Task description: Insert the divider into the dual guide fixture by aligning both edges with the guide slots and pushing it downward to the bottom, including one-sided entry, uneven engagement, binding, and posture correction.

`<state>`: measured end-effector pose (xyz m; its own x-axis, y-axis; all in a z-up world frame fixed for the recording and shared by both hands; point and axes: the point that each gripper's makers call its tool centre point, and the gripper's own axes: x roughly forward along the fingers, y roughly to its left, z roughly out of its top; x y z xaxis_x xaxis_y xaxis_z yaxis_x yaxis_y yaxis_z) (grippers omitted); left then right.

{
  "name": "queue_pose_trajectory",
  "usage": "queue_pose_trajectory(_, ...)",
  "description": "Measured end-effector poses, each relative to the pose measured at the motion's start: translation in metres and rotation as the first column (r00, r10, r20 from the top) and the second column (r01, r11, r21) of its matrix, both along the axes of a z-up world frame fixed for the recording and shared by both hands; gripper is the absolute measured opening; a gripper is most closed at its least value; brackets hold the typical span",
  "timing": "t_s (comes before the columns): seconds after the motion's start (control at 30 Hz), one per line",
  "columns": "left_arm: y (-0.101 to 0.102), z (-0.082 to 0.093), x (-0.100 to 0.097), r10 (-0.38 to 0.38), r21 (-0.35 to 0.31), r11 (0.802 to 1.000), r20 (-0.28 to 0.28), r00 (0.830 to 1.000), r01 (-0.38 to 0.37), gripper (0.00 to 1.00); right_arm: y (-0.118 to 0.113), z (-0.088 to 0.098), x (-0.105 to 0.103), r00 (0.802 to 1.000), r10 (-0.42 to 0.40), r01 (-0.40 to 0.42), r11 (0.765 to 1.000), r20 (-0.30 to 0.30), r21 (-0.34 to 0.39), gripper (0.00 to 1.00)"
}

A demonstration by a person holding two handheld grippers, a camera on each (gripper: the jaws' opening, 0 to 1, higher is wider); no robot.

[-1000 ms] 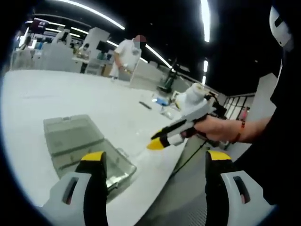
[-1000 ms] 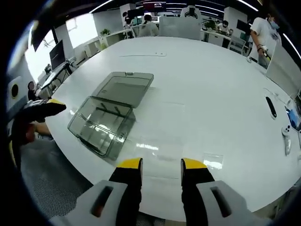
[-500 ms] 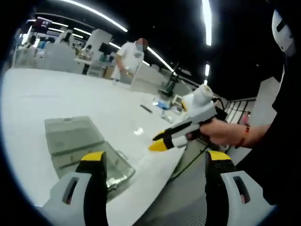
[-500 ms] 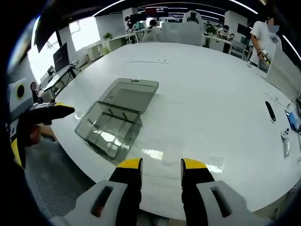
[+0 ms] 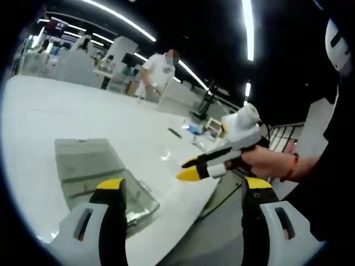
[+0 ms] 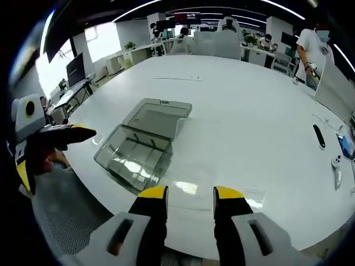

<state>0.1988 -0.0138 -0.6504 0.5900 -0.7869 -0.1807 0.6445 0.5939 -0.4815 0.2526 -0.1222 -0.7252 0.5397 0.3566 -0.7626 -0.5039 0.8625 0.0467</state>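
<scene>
Above the table (image 6: 249,127), both tools (image 5: 183,191) (image 6: 190,194) gape empty.

White tool (image 5: 188,172) bodies, black jaws yellow-tipped; red wristband (image 5: 289,166)

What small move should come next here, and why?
Probably bring both grippers in over the clear box. Its lid lies open on the white table, while the left gripper and right gripper are both open, hold nothing and sit off the table's near edge. I can't make out the divider.
</scene>
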Motion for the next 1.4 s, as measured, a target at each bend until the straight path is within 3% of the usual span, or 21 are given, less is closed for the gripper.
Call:
queue_pose_trajectory(0.73,0.004,-0.001,0.002,0.044,-0.037,0.998,-0.039,0.998,-0.046,0.81,0.023,0.012,-0.005,0.997,0.069,-0.069,0.997,0.031,0.026,0.28)
queue_pose_trajectory(1.07,0.013,0.004,0.01,0.106,-0.073,0.991,-0.023,0.994,-0.108,0.79,0.034,0.019,-0.009,0.992,0.119,-0.12,0.993,0.05,0.017,0.28)
queue_pose_trajectory(1.4,0.018,0.0,0.014,0.138,-0.083,0.986,-0.049,0.989,-0.142,0.76,0.036,0.026,-0.009,0.987,0.148,-0.148,0.989,0.07,-0.006,0.28)
